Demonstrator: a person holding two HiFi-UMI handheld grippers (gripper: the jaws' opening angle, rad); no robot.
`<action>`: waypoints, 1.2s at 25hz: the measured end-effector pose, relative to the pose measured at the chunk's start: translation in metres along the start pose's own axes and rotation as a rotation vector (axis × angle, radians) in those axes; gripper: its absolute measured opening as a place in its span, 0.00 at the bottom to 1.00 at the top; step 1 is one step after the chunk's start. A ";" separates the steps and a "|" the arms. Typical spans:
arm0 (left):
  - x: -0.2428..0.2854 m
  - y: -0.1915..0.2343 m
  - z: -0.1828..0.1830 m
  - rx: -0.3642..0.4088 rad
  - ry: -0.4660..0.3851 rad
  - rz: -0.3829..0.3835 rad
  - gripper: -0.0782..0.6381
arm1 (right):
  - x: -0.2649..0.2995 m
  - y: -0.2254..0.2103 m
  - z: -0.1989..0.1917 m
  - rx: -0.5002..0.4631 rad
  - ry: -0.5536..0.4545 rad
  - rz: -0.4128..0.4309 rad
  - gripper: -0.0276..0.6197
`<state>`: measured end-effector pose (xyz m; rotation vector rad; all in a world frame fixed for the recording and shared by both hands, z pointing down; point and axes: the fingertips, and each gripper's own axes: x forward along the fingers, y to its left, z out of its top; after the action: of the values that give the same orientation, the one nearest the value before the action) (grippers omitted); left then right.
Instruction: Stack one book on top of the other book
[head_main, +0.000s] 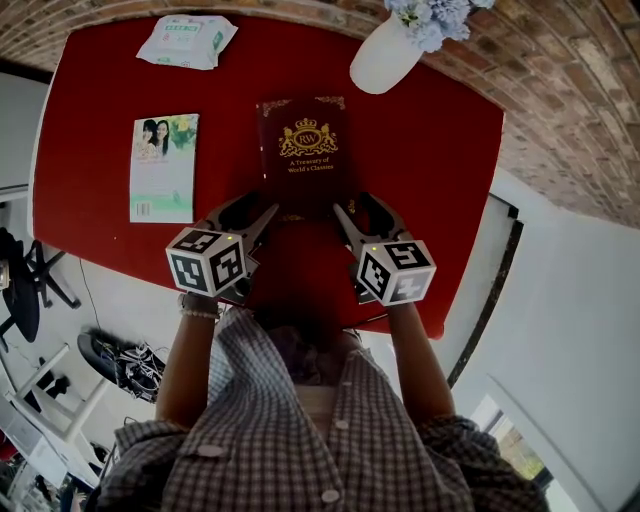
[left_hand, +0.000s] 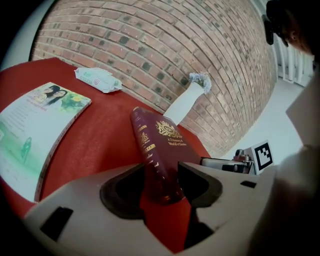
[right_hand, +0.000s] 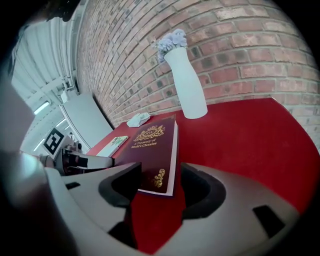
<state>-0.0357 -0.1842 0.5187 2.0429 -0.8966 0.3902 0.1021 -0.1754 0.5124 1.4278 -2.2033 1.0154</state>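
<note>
A maroon hardback with gold lettering (head_main: 305, 150) lies flat in the middle of the red table (head_main: 430, 160). To its left lies a thin paperback with a photo cover (head_main: 164, 165), apart from it. My left gripper (head_main: 262, 222) stands at the maroon book's near left corner. In the left gripper view its spine end (left_hand: 160, 150) sits between the wide jaws of the left gripper (left_hand: 161, 185), unpressed. My right gripper (head_main: 350, 225) is at the near right corner. In the right gripper view that corner (right_hand: 155, 165) lies between the spread jaws of the right gripper (right_hand: 161, 185), with a gap on the right side.
A white vase with pale flowers (head_main: 385, 55) stands behind the maroon book, close to the brick wall. A pack of tissues (head_main: 185, 40) lies at the table's far left. The table's near edge runs just under both grippers, next to the person's body.
</note>
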 end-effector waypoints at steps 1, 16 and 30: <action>0.000 0.000 0.000 -0.014 -0.003 -0.007 0.38 | 0.000 -0.001 -0.001 0.013 0.000 0.003 0.41; 0.001 -0.002 0.002 -0.069 -0.053 -0.034 0.35 | -0.001 0.009 -0.001 0.085 -0.025 0.065 0.30; -0.020 -0.008 0.017 -0.051 -0.099 -0.047 0.34 | -0.012 0.027 0.012 0.097 -0.066 0.062 0.30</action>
<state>-0.0450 -0.1855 0.4934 2.0476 -0.9068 0.2395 0.0845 -0.1693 0.4858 1.4618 -2.2863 1.1259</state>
